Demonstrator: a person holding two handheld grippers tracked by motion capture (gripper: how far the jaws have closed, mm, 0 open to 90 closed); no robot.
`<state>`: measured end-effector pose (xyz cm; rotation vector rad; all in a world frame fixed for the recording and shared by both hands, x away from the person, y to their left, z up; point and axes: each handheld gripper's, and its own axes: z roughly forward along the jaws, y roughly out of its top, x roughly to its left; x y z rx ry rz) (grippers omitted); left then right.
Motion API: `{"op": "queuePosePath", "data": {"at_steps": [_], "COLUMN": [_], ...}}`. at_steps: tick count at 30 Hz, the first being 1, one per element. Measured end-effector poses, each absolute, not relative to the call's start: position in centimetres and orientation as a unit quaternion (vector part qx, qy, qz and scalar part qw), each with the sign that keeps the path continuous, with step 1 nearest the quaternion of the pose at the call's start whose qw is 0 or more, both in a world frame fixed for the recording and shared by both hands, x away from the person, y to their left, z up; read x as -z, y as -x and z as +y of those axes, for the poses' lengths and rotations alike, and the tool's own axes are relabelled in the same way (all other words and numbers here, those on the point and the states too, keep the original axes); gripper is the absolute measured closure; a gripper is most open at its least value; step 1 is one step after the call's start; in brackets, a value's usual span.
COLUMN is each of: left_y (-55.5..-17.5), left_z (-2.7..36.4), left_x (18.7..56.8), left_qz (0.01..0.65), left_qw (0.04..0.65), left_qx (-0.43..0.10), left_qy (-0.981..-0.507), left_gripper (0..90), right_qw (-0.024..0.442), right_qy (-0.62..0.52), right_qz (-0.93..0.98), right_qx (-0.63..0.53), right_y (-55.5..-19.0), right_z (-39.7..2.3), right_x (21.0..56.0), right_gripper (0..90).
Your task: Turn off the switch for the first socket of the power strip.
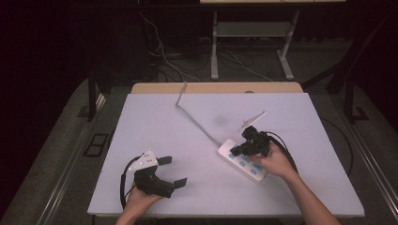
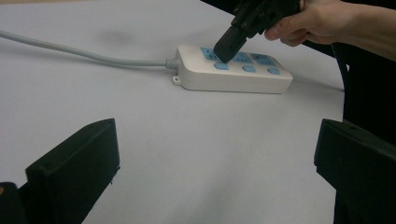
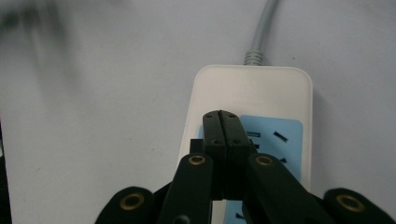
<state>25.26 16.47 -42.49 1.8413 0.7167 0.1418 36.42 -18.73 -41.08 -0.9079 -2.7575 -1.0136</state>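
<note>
The step in hand looks like pressing a switch on the white power strip [image 1: 241, 161], which lies on the tabletop [image 1: 155, 126] right of centre, its grey cord [image 1: 195, 119] trailing toward the far edge. The right hand-held gripper [image 1: 233, 151] is clenched with nothing between its jaws, its tip down on the strip's end nearest the cord, at the first blue button [image 2: 221, 66] beside the first socket. The next move likely calls for a short, straight push, then a lift clear. The left hand-held gripper [image 1: 172, 171] rests released near the front edge, well apart. Nothing stands in the way.
</note>
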Motion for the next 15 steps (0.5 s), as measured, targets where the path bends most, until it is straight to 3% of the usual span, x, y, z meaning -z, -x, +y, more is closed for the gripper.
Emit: {"op": "queuePosePath", "data": {"at_steps": [15], "left_y": [-25.3], "left_z": [16.5], "left_x": [42.5], "left_qz": [0.304], "left_qw": [0.549], "left_qx": [-0.06], "left_qy": [-0.777], "left_gripper": [0.0], "right_qw": [0.023], "right_qy": [0.309], "right_qz": [-0.879], "right_qx": [0.363], "right_y": [-36.4], "right_z": [-21.3], "right_x": [39.4], "right_gripper": [90.0]}}
